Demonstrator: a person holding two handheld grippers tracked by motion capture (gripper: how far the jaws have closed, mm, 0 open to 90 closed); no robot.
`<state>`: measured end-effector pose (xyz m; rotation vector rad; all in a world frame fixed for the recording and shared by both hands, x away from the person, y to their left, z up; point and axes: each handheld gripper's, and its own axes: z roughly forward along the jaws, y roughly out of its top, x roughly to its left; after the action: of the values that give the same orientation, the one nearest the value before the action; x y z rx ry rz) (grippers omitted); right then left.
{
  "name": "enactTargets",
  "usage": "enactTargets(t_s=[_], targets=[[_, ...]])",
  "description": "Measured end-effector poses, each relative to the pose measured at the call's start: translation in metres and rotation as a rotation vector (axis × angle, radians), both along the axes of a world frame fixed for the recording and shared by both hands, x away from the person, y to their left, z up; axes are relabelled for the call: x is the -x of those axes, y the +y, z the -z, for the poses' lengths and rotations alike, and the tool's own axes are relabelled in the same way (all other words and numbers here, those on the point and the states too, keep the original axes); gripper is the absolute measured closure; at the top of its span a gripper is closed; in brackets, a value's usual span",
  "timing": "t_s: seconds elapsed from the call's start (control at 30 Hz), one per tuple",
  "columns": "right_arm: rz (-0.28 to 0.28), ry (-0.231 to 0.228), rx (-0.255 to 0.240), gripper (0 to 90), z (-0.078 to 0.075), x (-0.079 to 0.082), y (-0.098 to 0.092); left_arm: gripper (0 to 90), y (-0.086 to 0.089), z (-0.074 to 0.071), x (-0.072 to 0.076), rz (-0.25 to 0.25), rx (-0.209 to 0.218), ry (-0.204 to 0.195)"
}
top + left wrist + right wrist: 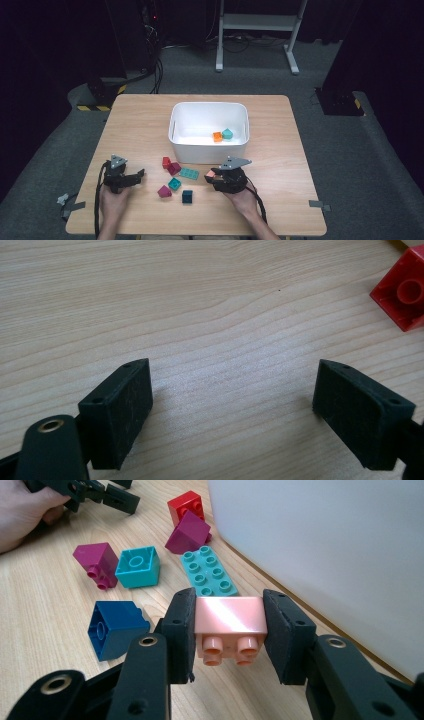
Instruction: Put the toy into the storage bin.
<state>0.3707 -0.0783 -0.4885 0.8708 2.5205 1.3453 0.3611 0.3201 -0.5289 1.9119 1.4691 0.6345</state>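
Note:
My right gripper (212, 176) (229, 602) is shut on a pale pink brick (229, 622), studs toward the camera, just above the table in front of the white bin (208, 150). Loose bricks lie to its left: a red one (166, 162), two magenta ones (174, 168) (164, 191), a flat teal plate (189, 173), a teal cube (174, 183) and a dark blue one (187, 196). My left gripper (140, 175) (232, 385) rests low over bare wood, jaws wide open and empty, with the red brick (402, 295) off to its right.
Inside the bin lie an orange brick (217, 136) and a teal one (227, 133). The bin's wall (325, 545) stands close on the right of the held brick. Bare tabletop (135, 125) stretches left of the bin.

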Motion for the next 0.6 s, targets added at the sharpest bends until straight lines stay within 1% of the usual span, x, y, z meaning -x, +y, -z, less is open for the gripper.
enactTargets(t_s=[0.27,0.37,0.6], targets=[[0.004,0.004,0.006,58.8,-0.0020,-0.0008,-0.0036,16.4,0.0000,0.0000,0.0000,0.000,0.000,0.000],[0.010,0.006,-0.001,58.8,-0.0037,-0.0019,-0.0059,16.4,0.0000,0.0000,0.0000,0.000,0.000,0.000],[0.009,-0.004,-0.004,58.8,-0.0094,-0.0020,-0.0091,16.4,0.0000,0.0000,0.0000,0.000,0.001,0.000]])
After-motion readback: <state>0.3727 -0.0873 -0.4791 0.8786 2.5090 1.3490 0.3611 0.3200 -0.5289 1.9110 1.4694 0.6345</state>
